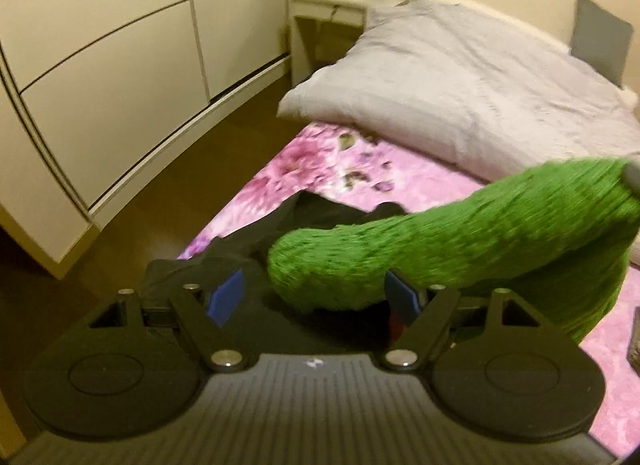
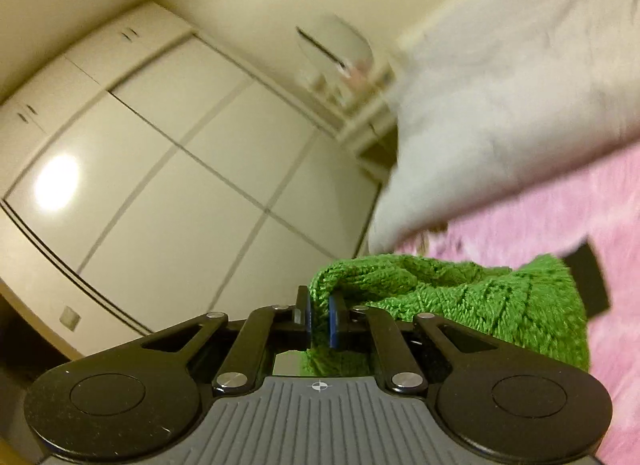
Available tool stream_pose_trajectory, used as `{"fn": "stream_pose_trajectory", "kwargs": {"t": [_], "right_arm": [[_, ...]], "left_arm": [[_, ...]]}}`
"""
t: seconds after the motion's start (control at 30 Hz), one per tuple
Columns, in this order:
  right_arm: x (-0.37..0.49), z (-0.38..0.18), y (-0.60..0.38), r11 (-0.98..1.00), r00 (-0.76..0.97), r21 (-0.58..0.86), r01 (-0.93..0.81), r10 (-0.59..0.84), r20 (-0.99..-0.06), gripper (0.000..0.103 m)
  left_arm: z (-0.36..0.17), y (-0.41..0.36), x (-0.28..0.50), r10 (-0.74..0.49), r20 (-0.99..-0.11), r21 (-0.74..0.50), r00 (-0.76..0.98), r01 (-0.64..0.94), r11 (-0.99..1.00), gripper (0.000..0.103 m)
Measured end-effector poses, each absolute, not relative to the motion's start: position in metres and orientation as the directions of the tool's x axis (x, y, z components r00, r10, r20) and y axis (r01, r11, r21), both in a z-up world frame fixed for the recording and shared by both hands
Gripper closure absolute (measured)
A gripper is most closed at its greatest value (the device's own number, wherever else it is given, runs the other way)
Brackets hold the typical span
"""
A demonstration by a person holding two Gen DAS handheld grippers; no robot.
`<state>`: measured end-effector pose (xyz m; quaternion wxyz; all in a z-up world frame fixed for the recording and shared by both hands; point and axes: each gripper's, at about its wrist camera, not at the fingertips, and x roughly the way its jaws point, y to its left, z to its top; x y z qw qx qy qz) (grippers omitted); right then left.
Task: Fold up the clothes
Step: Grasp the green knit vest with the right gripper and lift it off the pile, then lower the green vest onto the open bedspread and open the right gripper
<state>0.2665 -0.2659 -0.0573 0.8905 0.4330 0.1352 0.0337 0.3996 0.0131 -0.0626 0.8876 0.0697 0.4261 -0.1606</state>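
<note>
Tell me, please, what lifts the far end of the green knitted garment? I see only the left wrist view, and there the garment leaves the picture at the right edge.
Observer: The right gripper lifts it. Its fingers are shut on an edge of the green knitted garment.
Operator: Is the black garment also caught between those fingers?
Observer: No. Only green knit shows between them in the right wrist view.
Operator: What is above the large doors of the wardrobe?
Observer: Small upper cabinet doors with dark handles, reaching close to the ceiling.
</note>
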Motion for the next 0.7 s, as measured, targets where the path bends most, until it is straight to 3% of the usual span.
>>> {"fn": "stream_pose_trajectory", "kwargs": {"t": [0.2, 0.3, 0.37, 0.43, 0.47, 0.57, 0.7], "right_arm": [[0.167, 0.013, -0.311, 0.701, 0.998, 0.713, 0.004, 0.038, -0.043, 0.097], [0.102, 0.039, -0.32, 0.805, 0.998, 0.591, 0.058, -0.03, -0.056, 0.096], [0.057, 0.037, -0.323, 0.857, 0.973, 0.488, 0.168, -0.065, -0.221, 0.09], [0.021, 0.015, -0.328, 0.861, 0.885, 0.406, 0.307, -0.101, -0.454, 0.05], [0.004, 0.003, -0.33, 0.858, 0.82, 0.356, 0.369, -0.12, -0.56, 0.017], [-0.051, -0.046, -0.328, 0.852, 0.613, 0.182, 0.491, -0.19, -0.767, 0.015], [-0.118, -0.096, -0.331, 0.799, 0.431, 0.129, 0.588, -0.174, -0.886, 0.015]], "left_arm": [[-0.035, -0.024, 0.336, -0.32, -0.75, -0.038, 0.579, 0.446, 0.894, 0.028], [-0.03, -0.047, 0.294, -0.36, -0.749, -0.041, 0.557, 0.504, 0.863, 0.028], [-0.03, -0.062, 0.263, -0.386, -0.755, -0.043, 0.53, 0.548, 0.835, 0.028], [-0.04, -0.076, 0.229, -0.397, -0.777, -0.04, 0.488, 0.591, 0.806, 0.028], [-0.047, -0.084, 0.213, -0.397, -0.791, -0.039, 0.465, 0.611, 0.791, 0.028], [-0.07, -0.113, 0.165, -0.375, -0.841, -0.029, 0.391, 0.659, 0.752, 0.028], [-0.097, -0.147, 0.096, -0.329, -0.893, -0.003, 0.307, 0.727, 0.687, 0.028]]}}
